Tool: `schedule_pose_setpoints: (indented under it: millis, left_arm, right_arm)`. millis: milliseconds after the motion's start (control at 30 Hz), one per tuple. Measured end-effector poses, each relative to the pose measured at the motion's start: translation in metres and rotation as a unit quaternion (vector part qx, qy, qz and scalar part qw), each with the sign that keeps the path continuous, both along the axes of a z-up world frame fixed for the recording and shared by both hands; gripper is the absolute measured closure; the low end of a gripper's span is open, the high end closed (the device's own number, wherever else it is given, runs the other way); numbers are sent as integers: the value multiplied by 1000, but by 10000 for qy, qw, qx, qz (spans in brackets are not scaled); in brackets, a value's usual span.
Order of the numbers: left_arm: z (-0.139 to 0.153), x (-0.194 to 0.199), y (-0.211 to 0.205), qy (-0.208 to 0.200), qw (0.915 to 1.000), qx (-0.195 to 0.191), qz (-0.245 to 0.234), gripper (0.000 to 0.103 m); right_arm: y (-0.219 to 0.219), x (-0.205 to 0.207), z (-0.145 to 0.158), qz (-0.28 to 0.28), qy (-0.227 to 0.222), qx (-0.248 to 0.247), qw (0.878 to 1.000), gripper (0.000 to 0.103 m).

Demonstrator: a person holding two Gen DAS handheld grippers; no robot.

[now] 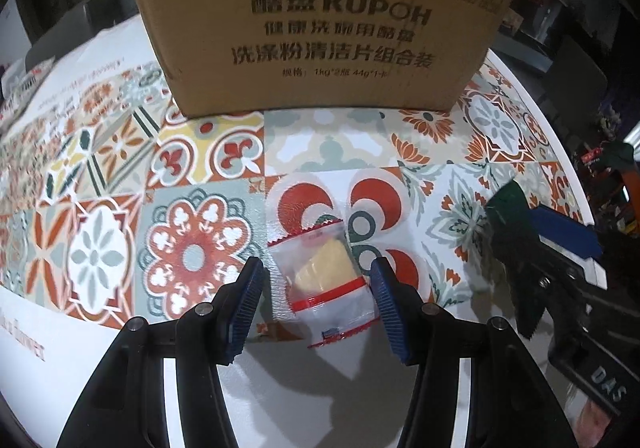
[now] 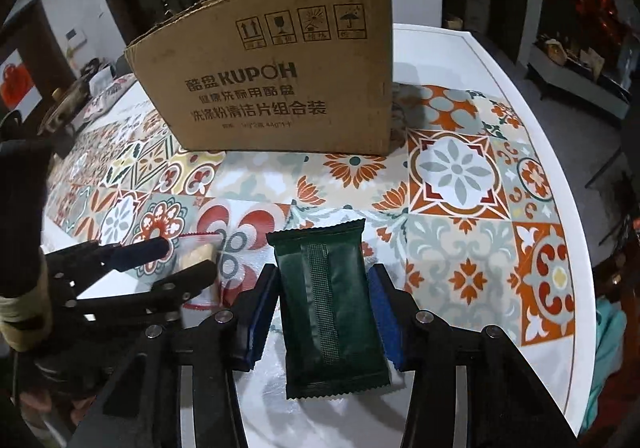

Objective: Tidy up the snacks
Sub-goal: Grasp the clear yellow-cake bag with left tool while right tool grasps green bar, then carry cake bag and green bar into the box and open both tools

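Observation:
A clear snack packet with red stripes and a yellow biscuit (image 1: 326, 280) lies on the patterned tablecloth between the fingers of my left gripper (image 1: 316, 304), which is open around it without clamping. A dark green snack packet (image 2: 330, 300) lies between the fingers of my right gripper (image 2: 326, 312), also open, pads close to its sides. The right gripper (image 1: 548, 248) with the green packet (image 1: 510, 203) shows at the right of the left wrist view. The left gripper (image 2: 176, 260) and the clear packet (image 2: 198, 252) show at the left of the right wrist view.
A brown KUPOH cardboard box (image 1: 320, 19) stands on the table just beyond both packets; it also shows in the right wrist view (image 2: 272, 87). The round table's white edge (image 2: 560, 151) curves along the right. Clutter lies at the far left (image 2: 80, 95).

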State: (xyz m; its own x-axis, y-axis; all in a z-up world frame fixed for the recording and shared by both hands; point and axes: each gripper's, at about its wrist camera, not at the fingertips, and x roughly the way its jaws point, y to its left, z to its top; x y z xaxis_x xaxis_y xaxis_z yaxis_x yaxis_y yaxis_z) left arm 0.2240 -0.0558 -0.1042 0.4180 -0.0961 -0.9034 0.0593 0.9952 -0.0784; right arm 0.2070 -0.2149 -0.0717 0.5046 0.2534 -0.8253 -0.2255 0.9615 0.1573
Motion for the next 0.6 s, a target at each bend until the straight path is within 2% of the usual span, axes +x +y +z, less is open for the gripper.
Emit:
schedule_pose_setpoints:
  millis: [167, 233, 600]
  left_arm:
    - [-3, 3, -2, -42, 9999, 107, 42, 58]
    - [-3, 3, -1, -60, 9999, 59, 58, 65]
    - [9, -10, 11, -331, 9994, -126, -9, 70]
  right_arm:
    - [0, -3, 2, -278, -109, -84, 9995, 56]
    - [1, -4, 1, -282, -114, -145, 9994, 56]
    - [8, -12, 2, -297, -90, -145, 9994, 56]
